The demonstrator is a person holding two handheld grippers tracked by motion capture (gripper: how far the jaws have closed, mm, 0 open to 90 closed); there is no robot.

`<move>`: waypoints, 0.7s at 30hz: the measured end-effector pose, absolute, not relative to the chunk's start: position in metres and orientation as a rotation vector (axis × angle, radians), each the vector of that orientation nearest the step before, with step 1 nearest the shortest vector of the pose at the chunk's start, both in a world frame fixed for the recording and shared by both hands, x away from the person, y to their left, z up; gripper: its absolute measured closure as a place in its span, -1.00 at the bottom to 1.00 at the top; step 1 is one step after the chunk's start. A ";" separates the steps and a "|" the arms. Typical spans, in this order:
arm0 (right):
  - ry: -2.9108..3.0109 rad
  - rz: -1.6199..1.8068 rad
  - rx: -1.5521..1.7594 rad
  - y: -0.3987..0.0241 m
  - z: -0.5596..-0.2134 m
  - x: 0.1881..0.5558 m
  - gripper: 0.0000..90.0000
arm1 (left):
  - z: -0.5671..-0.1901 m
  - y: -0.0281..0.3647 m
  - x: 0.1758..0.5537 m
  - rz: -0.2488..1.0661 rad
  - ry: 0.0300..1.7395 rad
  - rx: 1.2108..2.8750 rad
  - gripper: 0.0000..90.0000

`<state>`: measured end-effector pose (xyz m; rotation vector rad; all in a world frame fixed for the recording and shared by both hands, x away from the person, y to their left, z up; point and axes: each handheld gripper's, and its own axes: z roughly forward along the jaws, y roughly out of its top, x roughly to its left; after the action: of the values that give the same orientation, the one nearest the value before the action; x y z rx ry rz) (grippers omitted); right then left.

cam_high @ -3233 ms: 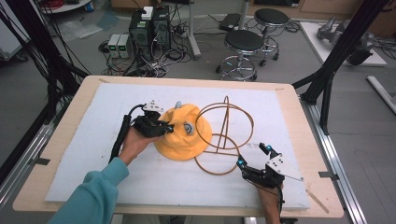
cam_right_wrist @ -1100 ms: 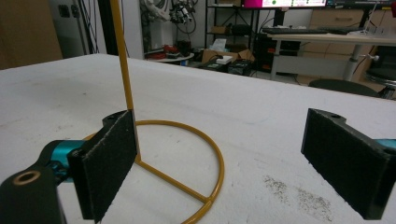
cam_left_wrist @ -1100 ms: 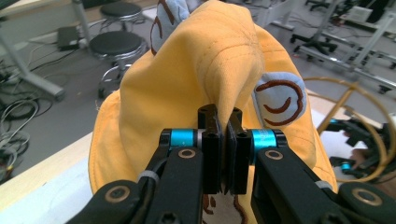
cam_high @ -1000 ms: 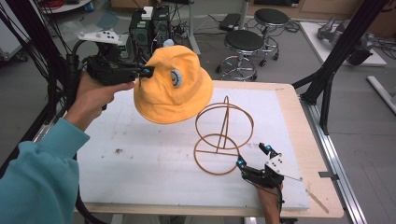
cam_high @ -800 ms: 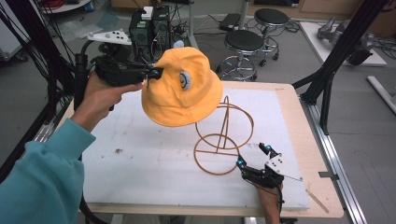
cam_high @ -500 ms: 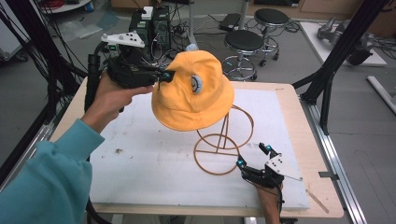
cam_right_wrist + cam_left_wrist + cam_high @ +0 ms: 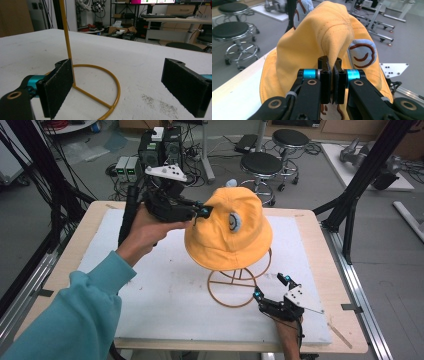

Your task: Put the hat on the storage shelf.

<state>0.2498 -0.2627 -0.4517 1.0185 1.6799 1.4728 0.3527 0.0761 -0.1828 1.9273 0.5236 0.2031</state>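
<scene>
A yellow bucket hat (image 7: 227, 232) with pale blue patches hangs in the air over a thin gold wire stand (image 7: 235, 287), covering the stand's upper loops. My left gripper (image 7: 204, 212) is shut on a fold of the hat's side; in the left gripper view the hat (image 7: 312, 42) bunches between the black pads (image 7: 325, 75). My right gripper (image 7: 272, 287) rests on the white mat just right of the stand's base ring, jaws wide apart. In the right gripper view the stand's upright and base ring (image 7: 100, 82) lie just beyond the left pad (image 7: 58, 85), with nothing held.
A white mat (image 7: 150, 285) covers the wooden table (image 7: 320, 245). Black frame posts (image 7: 360, 185) stand at the table's right and left edges. Stools (image 7: 260, 167) and electronics boxes sit on the floor beyond the far edge.
My left hand has carried the hat rightward and slightly down, from left of the stand to over its top. The right gripper has stayed put.
</scene>
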 end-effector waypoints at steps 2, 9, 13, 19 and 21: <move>1.678 1.472 1.014 -0.263 -0.452 0.250 -0.79 | -0.185 0.069 0.352 0.191 0.511 1.933 0.93; 1.675 1.477 1.015 -0.263 -0.452 0.250 -0.79 | -0.192 0.058 0.351 0.171 0.491 1.947 0.92; 1.675 1.477 1.015 -0.263 -0.452 0.250 -0.79 | -0.196 0.055 0.351 0.169 0.482 1.956 0.92; 1.674 1.475 1.020 -0.263 -0.452 0.250 -0.79 | -0.198 0.056 0.351 0.173 0.463 1.915 0.63; 1.675 1.474 1.019 -0.263 -0.452 0.250 -0.79 | -0.198 0.057 0.351 0.166 0.465 1.912 0.44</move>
<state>0.2498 -0.2631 -0.4518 1.0191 1.6748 1.4738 0.3513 0.0570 -0.1980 1.9121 0.4646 0.1663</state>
